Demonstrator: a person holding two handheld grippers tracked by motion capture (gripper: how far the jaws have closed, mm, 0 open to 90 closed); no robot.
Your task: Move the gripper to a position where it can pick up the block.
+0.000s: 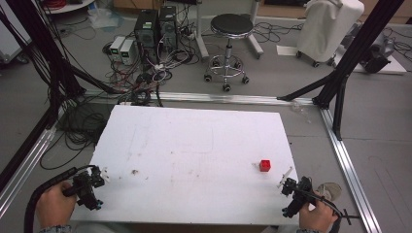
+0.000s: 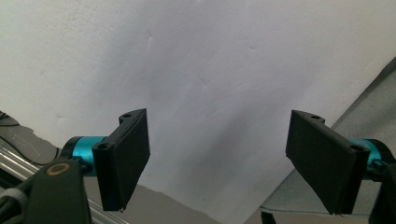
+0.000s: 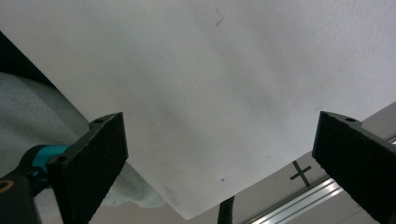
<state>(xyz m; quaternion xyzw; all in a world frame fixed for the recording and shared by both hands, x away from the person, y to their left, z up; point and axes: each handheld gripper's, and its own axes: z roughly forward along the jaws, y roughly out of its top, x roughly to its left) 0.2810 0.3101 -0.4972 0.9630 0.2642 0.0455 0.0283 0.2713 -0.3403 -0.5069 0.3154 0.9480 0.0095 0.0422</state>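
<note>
High view shows a white desk (image 1: pixel 194 145) with a small red cube (image 1: pixel 265 165) resting on its right part, near the right edge and a little way in from the near edge, with bare board all around it. The right gripper (image 1: pixel 286 184) is held at the near right corner, near the cube but apart from it, and the left gripper (image 1: pixel 99 174) sits at the near left edge, well apart from the cube. In the right gripper view the two black jaws stand wide apart with nothing between them, only white board and the desk's edge beyond; the left gripper view shows the same, jaws spread wide over bare board. So both grippers are open and empty. The step in hand looks like the reach for the cube, and the right gripper is the natural one for it, being much the nearer. To do it well, the hand should swing the gripper forward and slightly inward until the cube appears centred between the jaws in the right gripper view, then lower it so that the pads face two flat opposite sides and not the corners. Closing squarely matters: a small light block will likely skid or spin if one pad touches first. The left gripper is best kept low and parked where it is, so its cable stays clear of the cube
</note>
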